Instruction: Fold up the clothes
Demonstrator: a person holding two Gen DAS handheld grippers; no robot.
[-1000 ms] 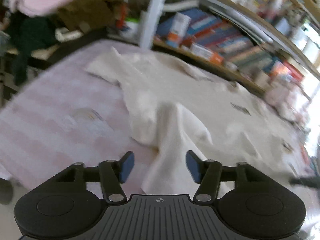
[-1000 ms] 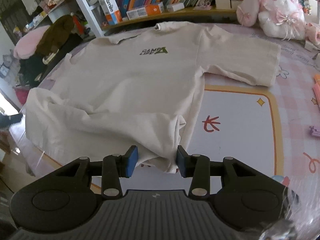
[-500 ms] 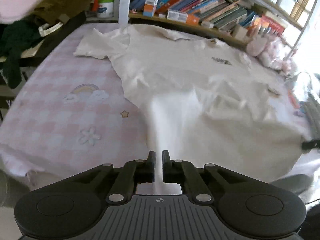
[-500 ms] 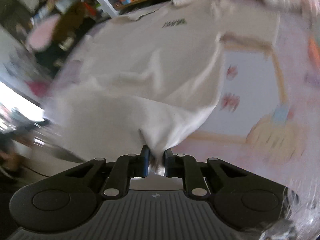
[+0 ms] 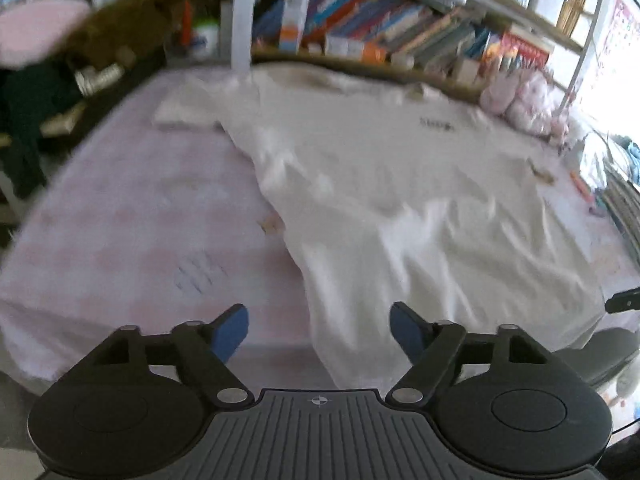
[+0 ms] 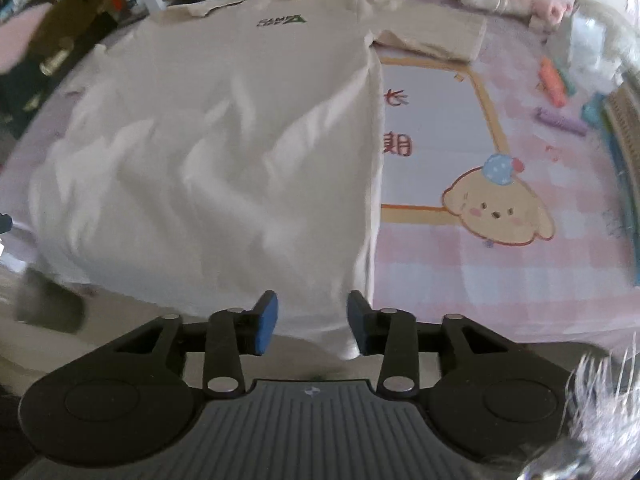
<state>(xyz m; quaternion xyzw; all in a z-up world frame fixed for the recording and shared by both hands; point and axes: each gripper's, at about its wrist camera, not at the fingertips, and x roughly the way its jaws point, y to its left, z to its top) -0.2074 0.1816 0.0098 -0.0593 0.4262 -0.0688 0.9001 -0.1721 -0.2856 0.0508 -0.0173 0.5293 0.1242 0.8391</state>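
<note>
Left tool point(image 5: 319, 330) is spreading, jaws opening, pads clear of the cloth; right tool point(image 6: 312, 322) is opening too, hem lying loose between its pads; the T-shirt point(image 6: 224, 128) lies flat on the table point(image 6: 500, 276), hem at both tools, collar far off by the bookshelf point(image 5: 400, 36); long axis runs straight away, each hand at one bottom corner.
</note>
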